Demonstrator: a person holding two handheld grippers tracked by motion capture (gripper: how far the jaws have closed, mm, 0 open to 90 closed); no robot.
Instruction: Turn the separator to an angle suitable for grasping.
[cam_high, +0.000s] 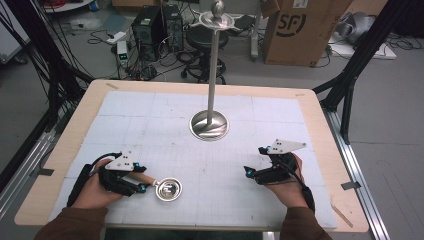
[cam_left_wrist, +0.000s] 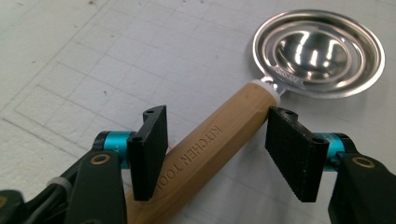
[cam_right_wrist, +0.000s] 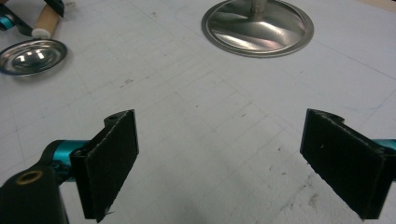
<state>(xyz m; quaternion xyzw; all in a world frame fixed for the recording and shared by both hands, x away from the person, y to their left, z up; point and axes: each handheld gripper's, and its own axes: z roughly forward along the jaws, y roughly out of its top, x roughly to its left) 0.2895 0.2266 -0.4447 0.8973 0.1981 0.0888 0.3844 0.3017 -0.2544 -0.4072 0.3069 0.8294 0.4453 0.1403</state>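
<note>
In the left gripper view, the wooden handle (cam_left_wrist: 210, 149) of the strainer spoon runs out of the bottom edge, so its end cannot be seen, and the left pad covers part of the lettering printed along it. Whether that pad touches the wood is hard to tell; it looks just beside it. In the high view, the left gripper (cam_high: 141, 182) hides most of that handle, and the person's forearms are cut off at the bottom edge. In the right gripper view, the metal stand's base (cam_right_wrist: 258, 24) is clipped by the top edge, its pole all but out of frame, and the right pad (cam_right_wrist: 343, 163) runs off the right side.
</note>
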